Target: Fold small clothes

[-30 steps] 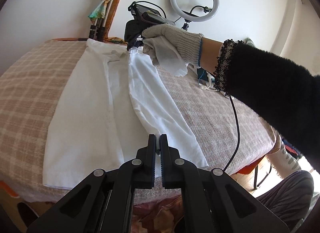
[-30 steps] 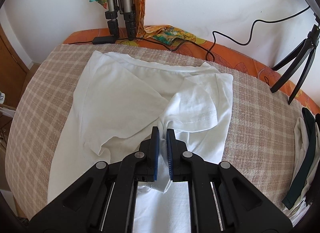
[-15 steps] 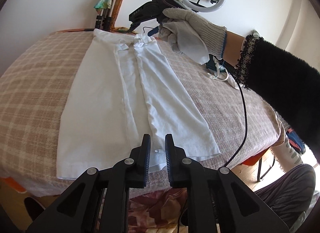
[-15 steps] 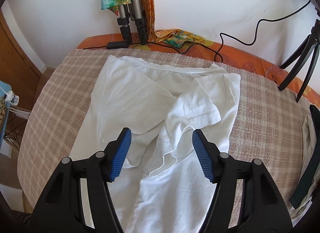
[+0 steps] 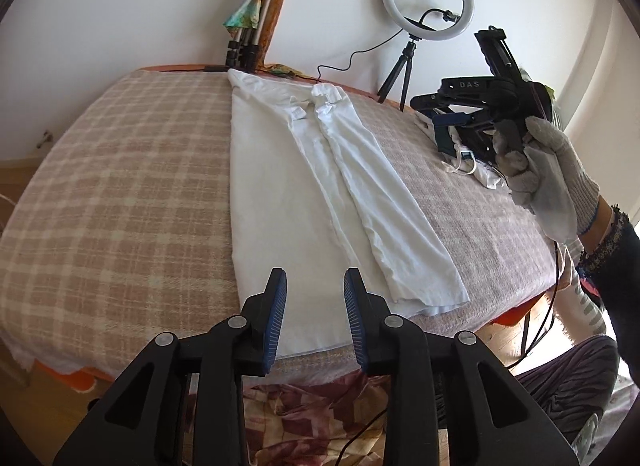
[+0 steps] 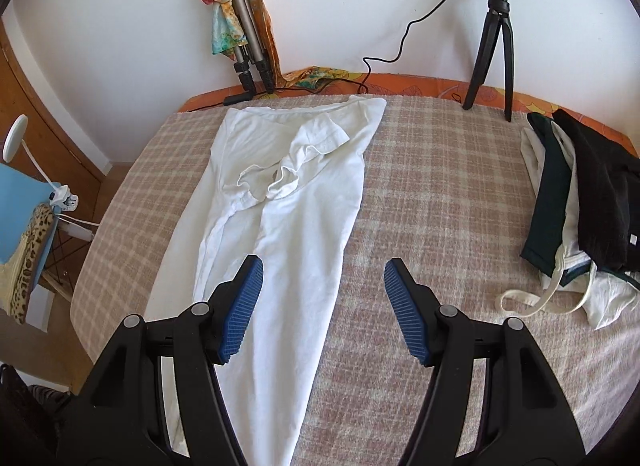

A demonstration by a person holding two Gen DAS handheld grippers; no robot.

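A white T-shirt (image 5: 288,185) lies flat on the checked blanket, its right side folded inward as a long strip (image 5: 384,193). In the right wrist view the shirt (image 6: 296,209) runs away from me, sleeves bunched near the collar (image 6: 304,153). My left gripper (image 5: 315,286) is open and empty above the shirt's near hem. My right gripper (image 6: 323,278) is wide open and empty above the shirt's right edge; it also shows in the left wrist view (image 5: 448,121), held in a gloved hand away to the right.
A pile of dark and white clothes (image 6: 580,201) lies at the blanket's right edge. A ring light on a small tripod (image 5: 420,17) and a folded tripod with a scarf (image 5: 248,25) stand at the back wall. The blanket (image 5: 120,205) covers the table.
Both grippers let go of the shirt and opened. The right gripper pulled back to the right, away from the sleeves; the left gripper opened wider at the hem. The folded strip now lies flat.
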